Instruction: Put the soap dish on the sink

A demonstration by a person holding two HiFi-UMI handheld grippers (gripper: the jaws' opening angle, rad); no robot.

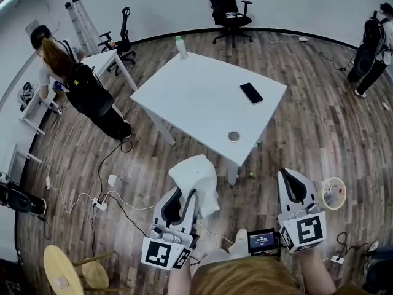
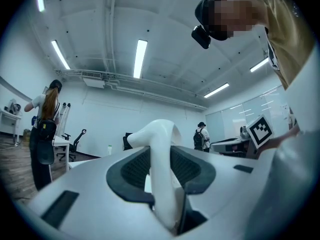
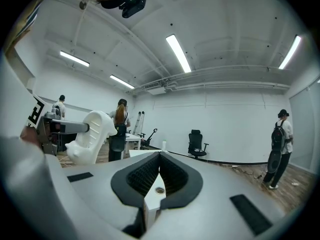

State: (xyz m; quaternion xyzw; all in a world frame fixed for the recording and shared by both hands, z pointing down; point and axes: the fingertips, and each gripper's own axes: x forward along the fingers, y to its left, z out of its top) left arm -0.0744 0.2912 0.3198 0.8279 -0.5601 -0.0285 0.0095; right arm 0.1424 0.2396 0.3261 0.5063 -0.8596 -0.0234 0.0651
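Left gripper view: left claw (image 2: 161,156) pinching white soap dish (image 2: 157,134) by thin wall, held in mid-air, near worktop (image 1: 202,97). Right claw (image 3: 159,155) pressed together, empty. Dish looks rigid, light, smooth, probably slippery; firm rim grip best.

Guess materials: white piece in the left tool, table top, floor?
Soap dish: probably moulded plastic, possibly glazed ceramic; smooth white, soft sheen, ribbed face.
Table: likely matte white laminate or painted board; flat, even, no grain.
Floor: wood or wood-look planks; grain and seams show.
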